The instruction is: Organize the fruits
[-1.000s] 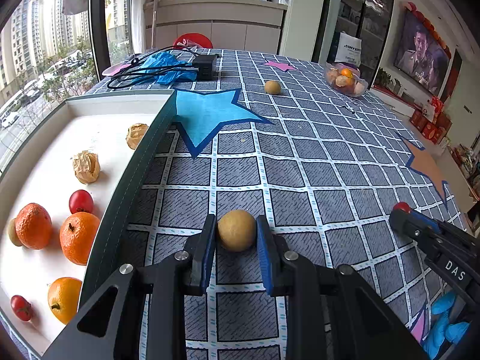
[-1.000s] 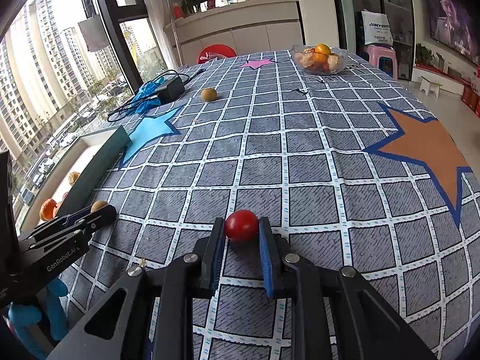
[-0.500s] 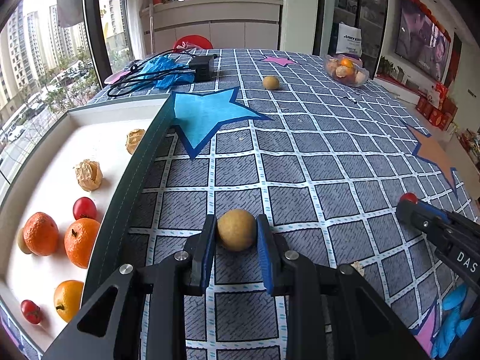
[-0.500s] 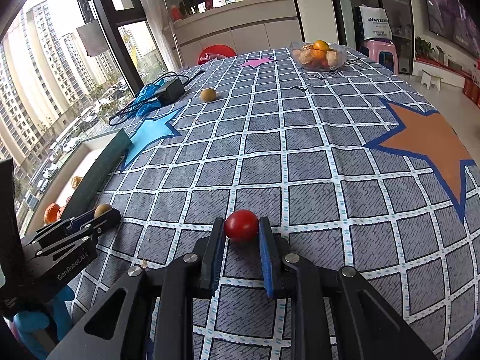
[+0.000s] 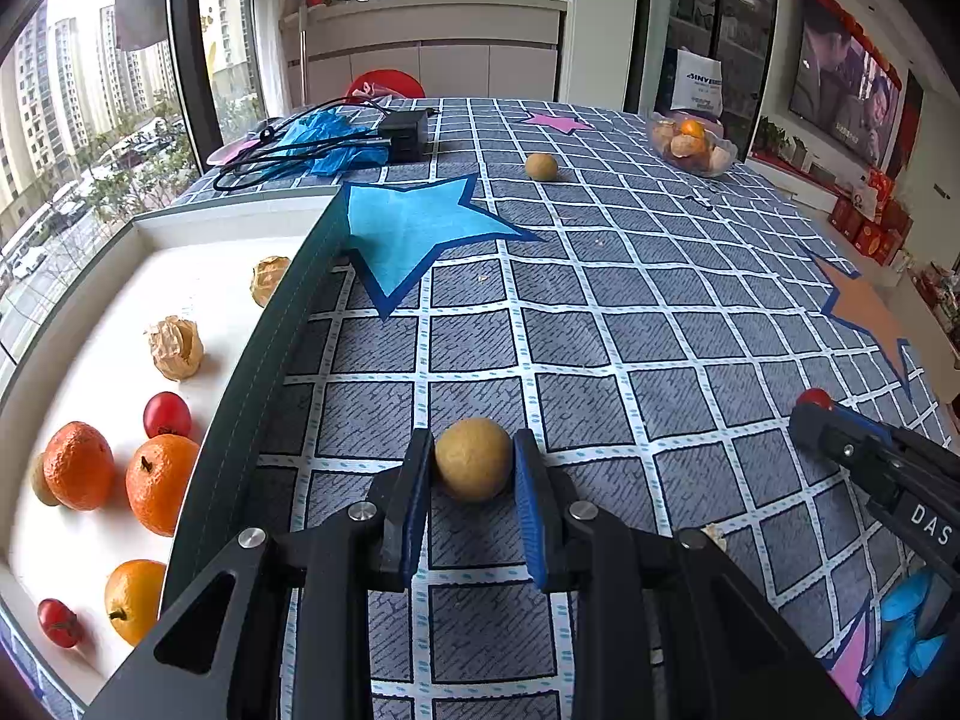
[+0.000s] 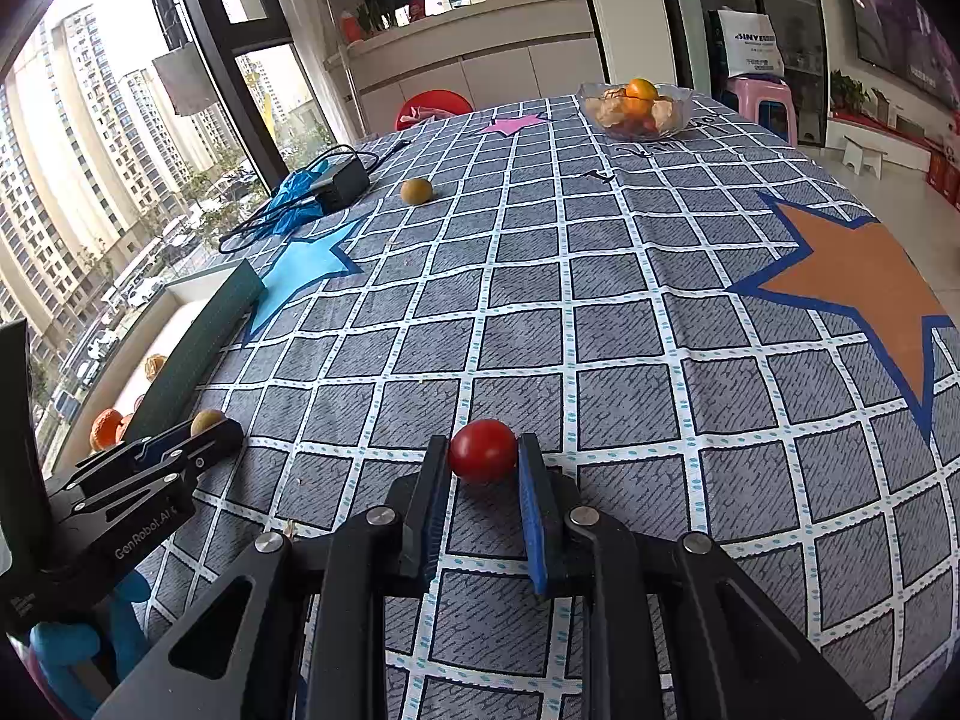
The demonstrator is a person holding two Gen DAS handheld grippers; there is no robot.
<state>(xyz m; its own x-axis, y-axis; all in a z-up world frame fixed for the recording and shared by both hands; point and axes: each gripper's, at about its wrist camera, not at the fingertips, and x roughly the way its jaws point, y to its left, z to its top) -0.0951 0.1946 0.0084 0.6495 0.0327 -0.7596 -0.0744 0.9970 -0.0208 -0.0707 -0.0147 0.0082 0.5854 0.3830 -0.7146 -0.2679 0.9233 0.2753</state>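
Pinching a tan fruit [image 5: 473, 459], left gripper [image 5: 473, 480]; right gripper [image 6: 483, 468] clamping half-hidden red tomato [image 6: 483, 450].

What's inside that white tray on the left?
The white tray holds three oranges, two small red fruits and two papery husked fruits. A tan fruit peeks from behind one orange. The tray's near corner is out of view.

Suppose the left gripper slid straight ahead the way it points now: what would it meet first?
The left gripper, shut on a tan round fruit, faces open tablecloth. Far ahead lies another tan fruit, slightly right of the line, so probably nothing; depth is unclear.
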